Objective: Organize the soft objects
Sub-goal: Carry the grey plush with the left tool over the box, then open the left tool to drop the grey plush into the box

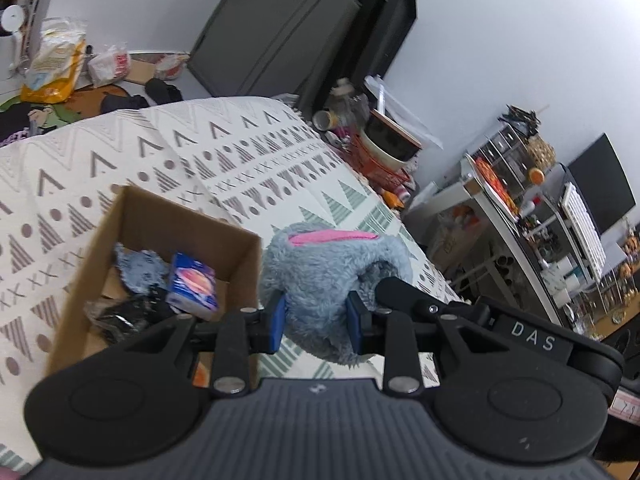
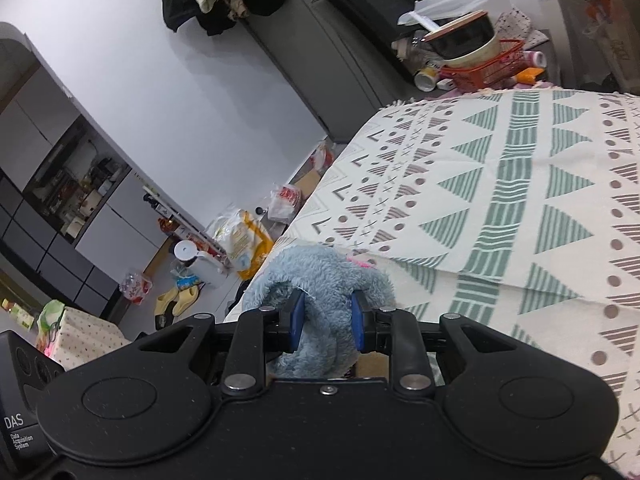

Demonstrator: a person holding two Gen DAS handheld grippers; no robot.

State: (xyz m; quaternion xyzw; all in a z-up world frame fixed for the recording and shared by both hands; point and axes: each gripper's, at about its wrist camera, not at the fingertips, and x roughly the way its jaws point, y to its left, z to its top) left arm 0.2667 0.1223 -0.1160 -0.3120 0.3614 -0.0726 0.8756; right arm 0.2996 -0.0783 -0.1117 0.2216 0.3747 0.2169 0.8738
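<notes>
A fluffy blue-grey plush toy [image 1: 320, 276] with a pink ear lining hangs above the patterned blanket [image 1: 248, 160], just right of an open cardboard box [image 1: 132, 216]. My left gripper [image 1: 316, 320] is shut on the plush's lower part. My right gripper [image 2: 326, 320] is shut on another part of the same plush toy [image 2: 320, 276]; its black finger shows in the left wrist view [image 1: 404, 292]. The box holds a blue fuzzy cloth [image 1: 140, 268], a small blue printed box [image 1: 192, 284] and a black bundle [image 1: 120, 316].
The blanket [image 2: 500, 200] covers a bed. A red wire basket with a bowl [image 1: 384, 148] stands past its far edge. Shelves with clutter [image 1: 540, 216] stand at the right. Bags [image 2: 244, 240], slippers [image 2: 176, 300] and a white container lie on the floor.
</notes>
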